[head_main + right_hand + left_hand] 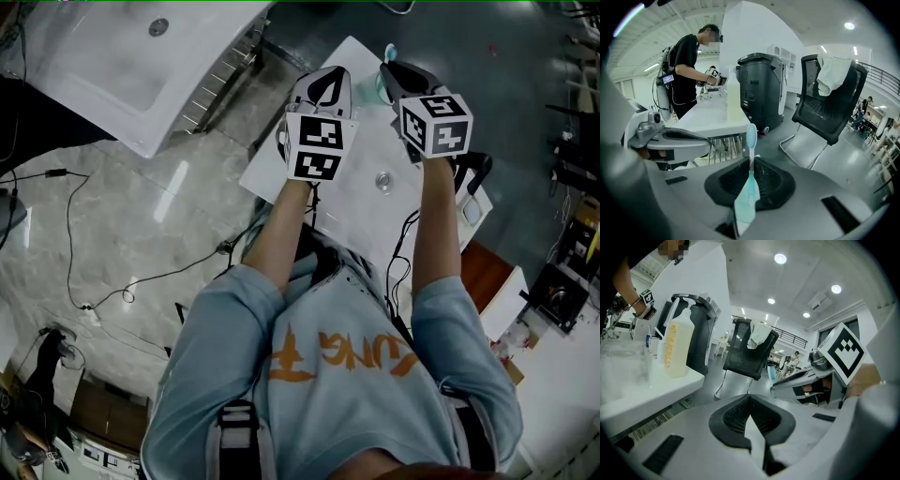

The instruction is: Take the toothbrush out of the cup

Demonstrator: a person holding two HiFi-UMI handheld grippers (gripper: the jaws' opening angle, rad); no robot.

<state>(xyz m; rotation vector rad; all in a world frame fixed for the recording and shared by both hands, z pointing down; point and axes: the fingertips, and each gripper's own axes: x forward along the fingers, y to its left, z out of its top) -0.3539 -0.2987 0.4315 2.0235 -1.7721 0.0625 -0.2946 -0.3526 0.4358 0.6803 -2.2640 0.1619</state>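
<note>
floor (pixel 112 216): grey marble — glossy | chair (pixel 820 112): black, draped | ceiling lights (pixel 780 258): on

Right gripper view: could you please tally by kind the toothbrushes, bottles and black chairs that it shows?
Toothbrush: 1
Bottle: 1
Black chair: 1
Total: 3

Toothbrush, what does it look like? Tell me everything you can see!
The pale blue plastic toothbrush is slim, with a wider turquoise handle at the bottom and a small oval bristle head on top. It stands nearly upright, pinched along its handle by the shut right claw. Its head pokes out past the claw's tips. Nothing else touches it.
</note>
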